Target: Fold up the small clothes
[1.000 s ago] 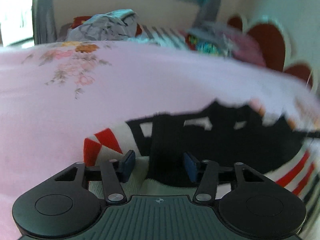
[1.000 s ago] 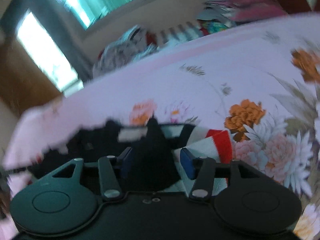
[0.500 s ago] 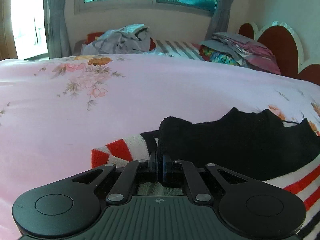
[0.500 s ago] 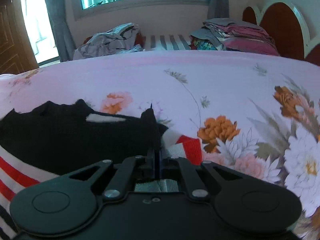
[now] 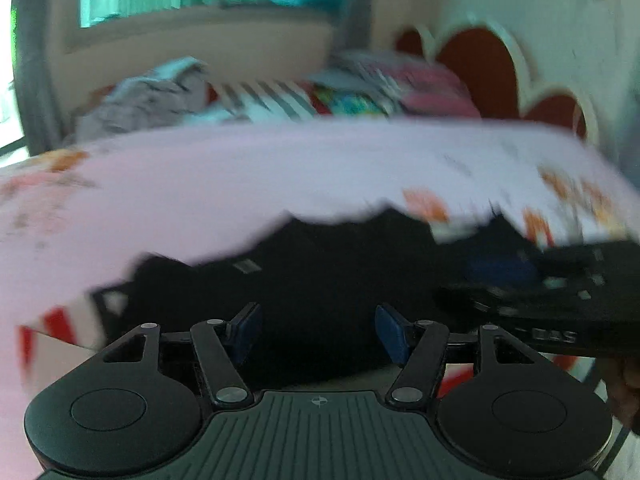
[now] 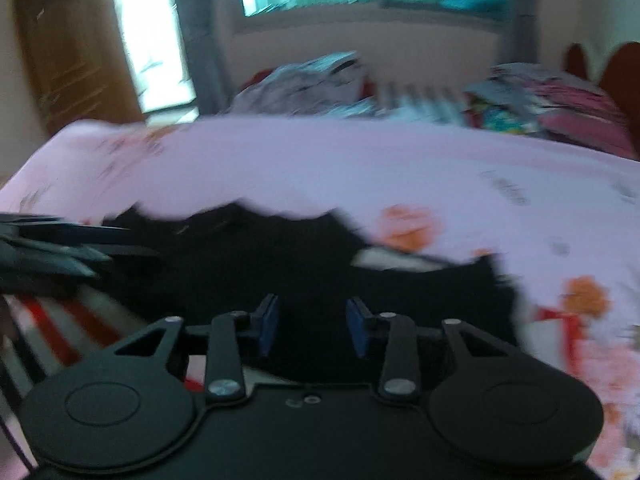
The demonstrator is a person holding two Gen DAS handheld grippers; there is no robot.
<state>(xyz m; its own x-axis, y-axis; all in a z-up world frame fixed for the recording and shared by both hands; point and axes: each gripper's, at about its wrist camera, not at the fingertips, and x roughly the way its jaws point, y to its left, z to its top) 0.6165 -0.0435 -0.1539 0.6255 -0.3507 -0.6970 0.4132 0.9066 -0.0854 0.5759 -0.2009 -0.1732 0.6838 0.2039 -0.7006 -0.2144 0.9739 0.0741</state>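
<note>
Both frames smeared by motion. Black garment spread on the pink floral bedsheet directly ahead of and beneath the left gripper, with a red-and-white striped part showing at its lower left. Left gripper's blue fingers spread apart, nothing between them. Right gripper likewise parted and empty, black cloth just in front and under its tips, striped cloth low to its left.

Likely between folds, so best to pick the next edge before closing: aim each set of tips at a matching corner, pinch only the top layer, lift evenly, carry over flat to avoid dragging the layer below.

Both tools held low and roughly level over the cloth, side by side; right gripper crossing the left view at right, left gripper at the left edge of the right view.
</note>
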